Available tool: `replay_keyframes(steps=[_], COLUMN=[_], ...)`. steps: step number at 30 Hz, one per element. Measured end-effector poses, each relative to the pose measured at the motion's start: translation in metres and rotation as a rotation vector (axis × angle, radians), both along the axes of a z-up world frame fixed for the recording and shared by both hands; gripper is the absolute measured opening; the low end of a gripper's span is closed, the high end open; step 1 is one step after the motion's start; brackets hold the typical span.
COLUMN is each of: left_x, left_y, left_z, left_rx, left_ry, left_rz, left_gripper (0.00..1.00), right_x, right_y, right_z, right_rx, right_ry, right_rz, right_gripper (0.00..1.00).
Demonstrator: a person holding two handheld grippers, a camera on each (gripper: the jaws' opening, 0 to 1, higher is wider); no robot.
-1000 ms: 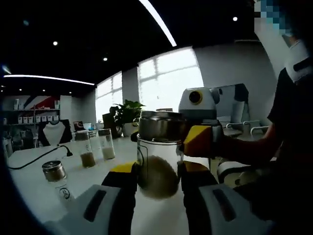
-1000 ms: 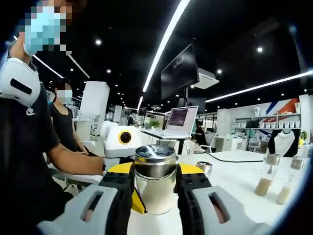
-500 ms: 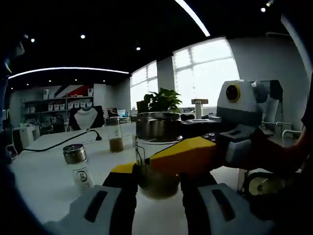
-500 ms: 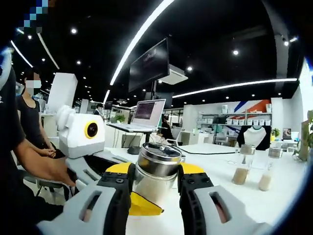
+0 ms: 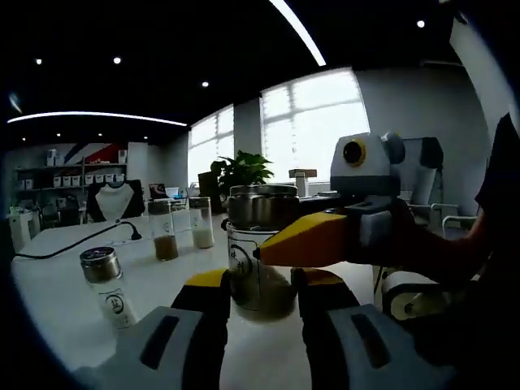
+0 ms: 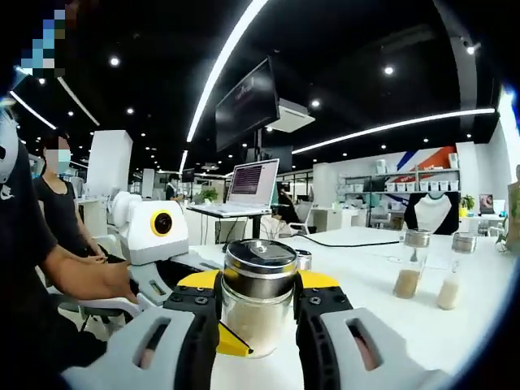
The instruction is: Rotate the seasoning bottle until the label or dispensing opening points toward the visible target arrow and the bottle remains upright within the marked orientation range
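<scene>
The seasoning bottle point(image 5: 260, 272) is a clear glass jar with a steel lid point(image 5: 262, 205) and pale powder inside. It stands upright on the white table point(image 5: 57, 301). My left gripper point(image 5: 264, 280) is shut on its lower body. From the right, my other gripper reaches in, one yellow finger point(image 5: 313, 240) lying across the jar just under the lid. In the right gripper view the same bottle point(image 6: 258, 296) sits between the yellow-tipped jaws of my right gripper point(image 6: 258, 299), shut on it. The left gripper's yellow finger point(image 6: 231, 341) shows beneath.
A small steel-capped bottle point(image 5: 107, 286) stands at the left, and two tall glass bottles point(image 5: 166, 231) stand further back beside a black cable point(image 5: 65, 244). A plant point(image 5: 242, 171) is behind. A laptop point(image 6: 252, 183) and a person's forearm point(image 6: 77, 272) lie left of the jar.
In the right gripper view the bottle leaned half a second ago and now stands straight. The right gripper's finger has swung round the jar, from beside the lid to across its front. Both views have shifted.
</scene>
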State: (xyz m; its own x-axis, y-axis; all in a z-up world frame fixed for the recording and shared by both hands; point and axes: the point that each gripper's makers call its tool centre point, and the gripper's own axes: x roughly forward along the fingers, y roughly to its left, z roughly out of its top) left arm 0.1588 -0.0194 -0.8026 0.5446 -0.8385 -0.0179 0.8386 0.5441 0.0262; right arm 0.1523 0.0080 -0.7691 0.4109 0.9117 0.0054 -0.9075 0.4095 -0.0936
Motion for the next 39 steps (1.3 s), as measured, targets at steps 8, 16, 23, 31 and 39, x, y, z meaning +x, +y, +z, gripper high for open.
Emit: replay_keyframes(steps=[8, 16, 23, 31, 39], left_x=[-0.003, 0.016, 0.018, 0.016, 0.005], left_y=[0.002, 0.005, -0.003, -0.003, -0.005], left_z=[-0.002, -0.007, 0.013, 0.002, 0.002], left_rx=[0.024, 0.132, 0.086, 0.099, -0.025], left_ry=[-0.012, -0.108, -0.174, -0.168, -0.034], left_rz=[-0.028, 0.244, 0.357, 0.390, 0.176], left_gripper=[0.34, 0.33, 0.33, 0.34, 0.35], right_x=[-0.002, 0.023, 0.027, 0.025, 0.003], right_y=[0.003, 0.000, -0.014, -0.016, -0.006], right_z=[-0.001, -0.009, -0.004, -0.013, -0.009], right_rx=[-0.002, 0.083, 0.217, 0.144, 0.088], right_ry=[0.004, 0.085, 0.140, 0.124, 0.083], right_rz=[0.056, -0.188, -0.345, -0.370, -0.099], right_gripper=[0.33, 0.34, 0.33, 0.33, 0.32])
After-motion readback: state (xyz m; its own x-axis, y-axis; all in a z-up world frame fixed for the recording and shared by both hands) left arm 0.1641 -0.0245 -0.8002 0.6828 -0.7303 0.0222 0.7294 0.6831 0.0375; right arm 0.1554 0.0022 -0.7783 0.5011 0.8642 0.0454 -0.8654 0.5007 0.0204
